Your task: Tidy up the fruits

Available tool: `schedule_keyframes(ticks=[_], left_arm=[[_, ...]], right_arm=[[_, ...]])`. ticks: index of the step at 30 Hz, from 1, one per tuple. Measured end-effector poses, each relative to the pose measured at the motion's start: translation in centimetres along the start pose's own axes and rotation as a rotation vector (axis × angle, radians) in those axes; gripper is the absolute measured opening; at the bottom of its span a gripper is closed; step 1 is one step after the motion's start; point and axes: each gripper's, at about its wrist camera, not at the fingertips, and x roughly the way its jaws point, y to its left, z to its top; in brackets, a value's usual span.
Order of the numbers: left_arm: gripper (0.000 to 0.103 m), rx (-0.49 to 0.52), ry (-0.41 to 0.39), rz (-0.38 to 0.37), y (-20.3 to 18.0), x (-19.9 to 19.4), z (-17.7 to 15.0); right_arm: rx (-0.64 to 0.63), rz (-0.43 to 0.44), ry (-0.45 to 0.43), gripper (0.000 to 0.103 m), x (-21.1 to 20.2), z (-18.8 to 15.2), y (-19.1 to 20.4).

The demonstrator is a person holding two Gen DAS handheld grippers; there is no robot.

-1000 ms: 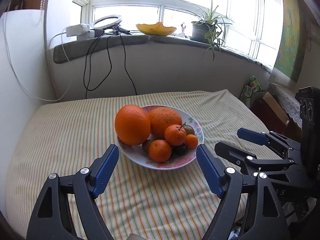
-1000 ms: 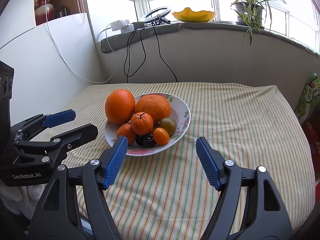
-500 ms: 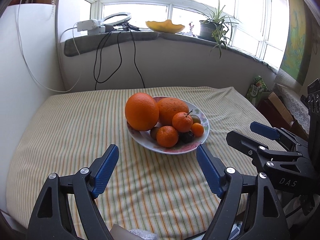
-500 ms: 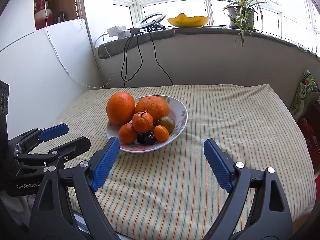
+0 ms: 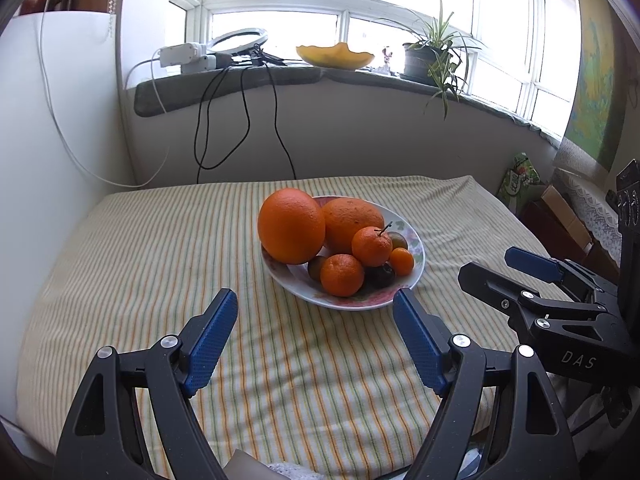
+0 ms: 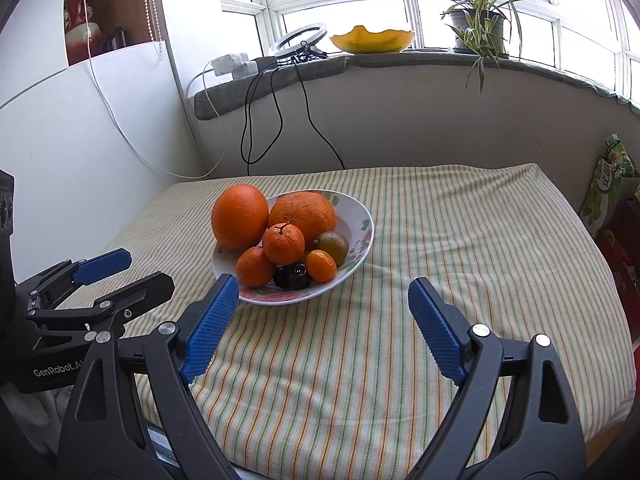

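A white flowered plate [image 5: 416,264] [image 6: 362,220] sits mid-table on a striped cloth. It holds two large oranges [image 5: 291,226] [image 6: 239,216], small tangerines [image 5: 342,275] [image 6: 283,243], a kumquat [image 6: 321,266], a green fruit [image 6: 333,247] and a dark plum [image 6: 293,276]. My left gripper [image 5: 316,322] is open and empty, short of the plate's near rim. My right gripper [image 6: 324,310] is open and empty, near the plate's front right; it also shows at the right of the left wrist view [image 5: 496,268]. The left gripper shows at the left of the right wrist view [image 6: 136,270].
The striped cloth [image 6: 460,248] covers the table. A white wall panel [image 5: 52,128] borders the left side. Cables [image 5: 240,120] hang from the windowsill, which carries a potted plant [image 5: 428,60] and a yellow bowl [image 5: 336,56]. Boxes and a green bag [image 5: 520,180] stand at the right.
Both grippers have drawn back from the plate, which now looks smaller and farther. The right gripper's jaws have opened slightly wider. The fruits have not moved.
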Motion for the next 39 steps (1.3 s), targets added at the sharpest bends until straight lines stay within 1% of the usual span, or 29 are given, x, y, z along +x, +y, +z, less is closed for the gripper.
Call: schedule_keyframes(ticks=[28, 39], left_arm=[[0.08, 0.005, 0.0, 0.006, -0.1, 0.01, 0.03], [0.08, 0.014, -0.014, 0.008, -0.19, -0.1, -0.14]], right_arm=[[0.012, 0.0, 0.01, 0.089, 0.45, -0.46, 0.21], [0.029, -0.002, 0.014, 0.089, 0.65, -0.57, -0.12]])
